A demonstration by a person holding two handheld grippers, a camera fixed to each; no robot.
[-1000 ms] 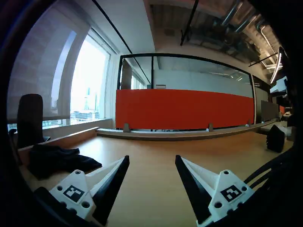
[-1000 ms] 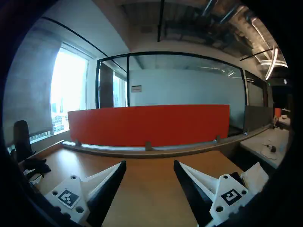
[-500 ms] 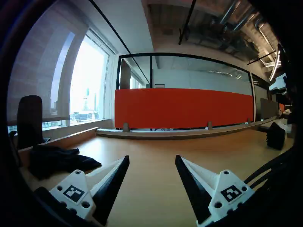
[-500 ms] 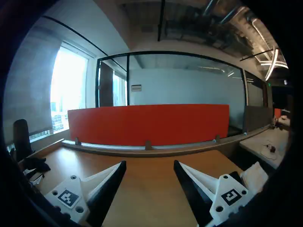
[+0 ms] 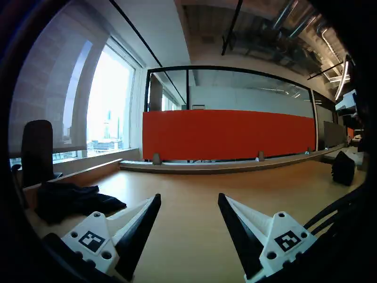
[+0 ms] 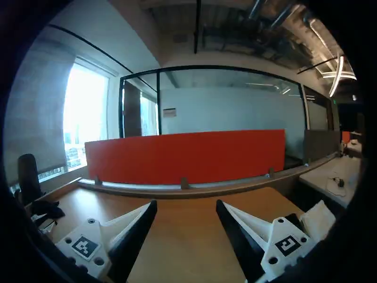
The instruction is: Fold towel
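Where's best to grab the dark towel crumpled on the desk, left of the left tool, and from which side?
Take the thin flap poking toward the middle of the desk, nearest the open left tool. Come in low from the desk-centre side: the dark towel is bunched, no corner shows, and that flap looks flat and free.

It is an office: long wood desks, an orange divider, glass walls, a chair, big windows.
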